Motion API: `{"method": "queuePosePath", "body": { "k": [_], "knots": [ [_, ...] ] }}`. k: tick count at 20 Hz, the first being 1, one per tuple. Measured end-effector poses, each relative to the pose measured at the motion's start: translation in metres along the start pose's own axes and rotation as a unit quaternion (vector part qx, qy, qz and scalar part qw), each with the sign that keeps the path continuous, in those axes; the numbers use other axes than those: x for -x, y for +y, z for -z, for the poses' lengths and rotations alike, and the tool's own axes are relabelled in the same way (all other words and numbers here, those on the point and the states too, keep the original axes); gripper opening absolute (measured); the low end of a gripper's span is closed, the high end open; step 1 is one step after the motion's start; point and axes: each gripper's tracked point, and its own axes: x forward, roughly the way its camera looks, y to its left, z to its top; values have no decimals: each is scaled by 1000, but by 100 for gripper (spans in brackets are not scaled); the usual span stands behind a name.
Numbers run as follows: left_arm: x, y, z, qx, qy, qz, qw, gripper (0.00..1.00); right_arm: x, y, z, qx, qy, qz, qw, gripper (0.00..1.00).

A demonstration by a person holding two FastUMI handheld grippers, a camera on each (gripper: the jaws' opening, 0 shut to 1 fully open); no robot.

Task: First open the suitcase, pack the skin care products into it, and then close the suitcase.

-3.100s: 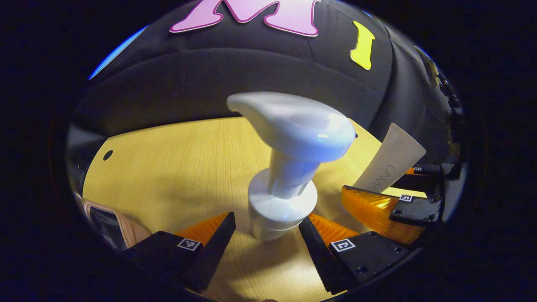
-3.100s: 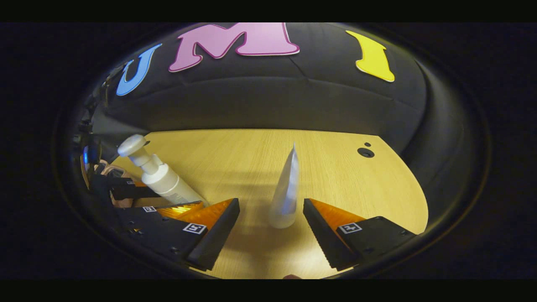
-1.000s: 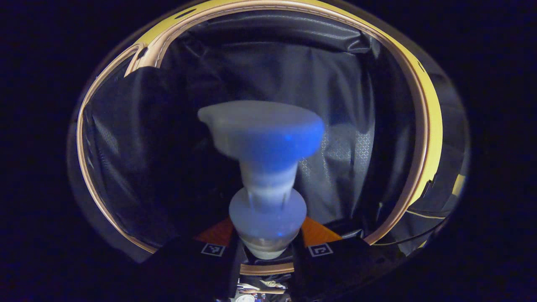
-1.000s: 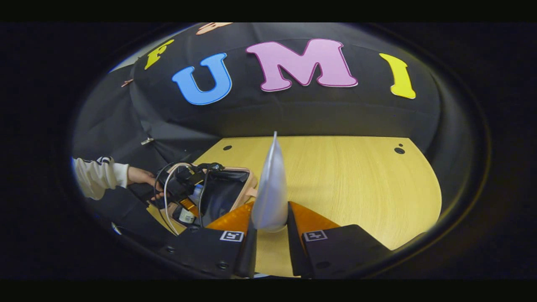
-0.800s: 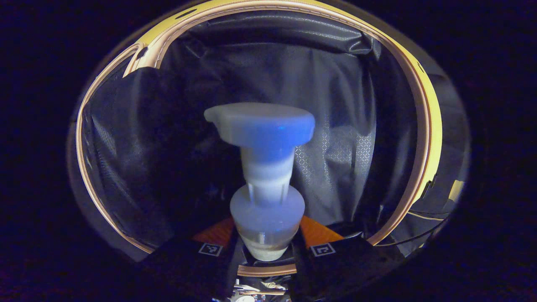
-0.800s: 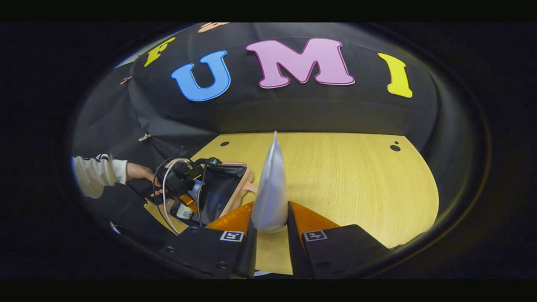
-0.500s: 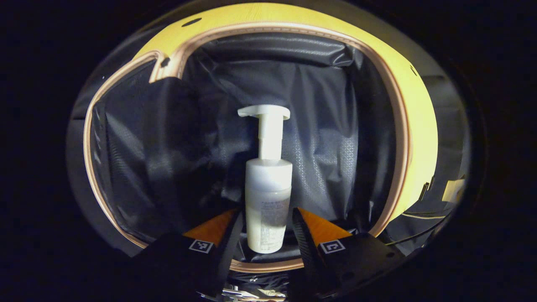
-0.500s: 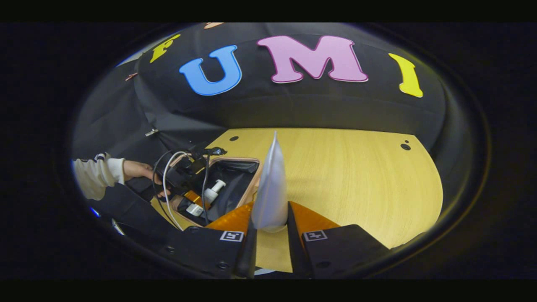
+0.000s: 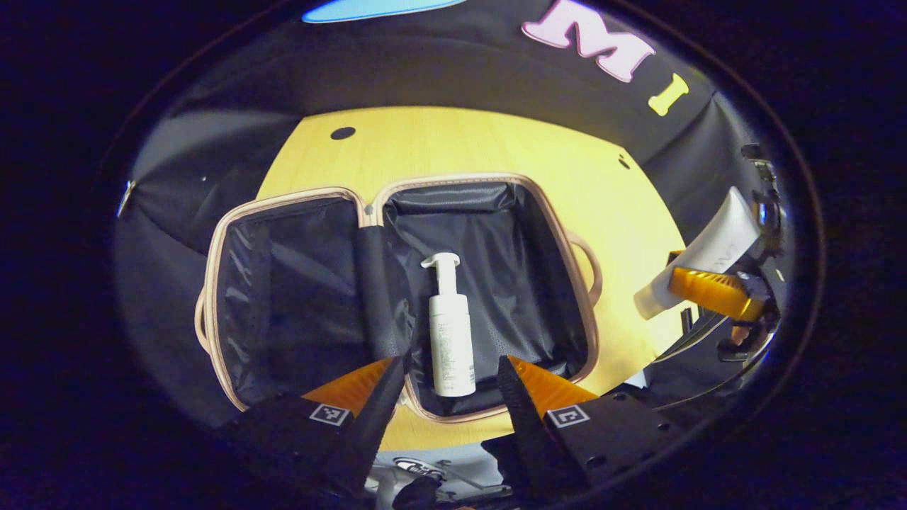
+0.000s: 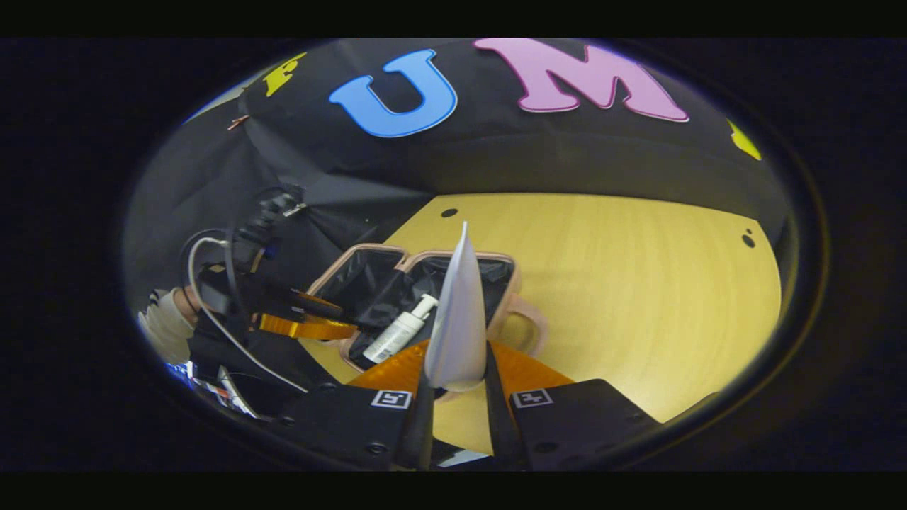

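The pale wooden tabletop (image 9: 453, 145) carries the open pink-rimmed suitcase with black lining (image 9: 297, 283), both halves lying flat. In its right half lies the white pump bottle (image 9: 451, 333), pump end pointing away. The left gripper (image 9: 446, 379) hovers above it, fingers spread apart and empty. The right gripper (image 10: 453, 397) has its fingers clamped on the white squeeze tube (image 10: 457, 319), held upright near the suitcase

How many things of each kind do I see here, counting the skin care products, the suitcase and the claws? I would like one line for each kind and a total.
Pump bottle, lying in the suitcase: 1
Tube, held by the right claw: 1
Suitcase, open on the table: 1
Claws, the right one and the left claw, which is open: 2
Total: 5
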Motion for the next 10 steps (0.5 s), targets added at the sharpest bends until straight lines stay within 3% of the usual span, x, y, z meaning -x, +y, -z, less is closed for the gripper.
{"method": "queuePosePath", "body": {
  "k": [4, 8, 10],
  "knots": [
    [34, 57, 17, 34, -41, -33, 998, 87, -59, 27, 20, -42, 98, -33, 994, 36],
    [51, 117, 50, 105, -36, -59, 992, 87, -108, 18, 73, -64, 245, 12, 967, 37],
    [61, 143, 62, 130, -39, -71, 988, 88, -122, 11, 87, -75, 280, 36, 956, 37]
  ]
}}
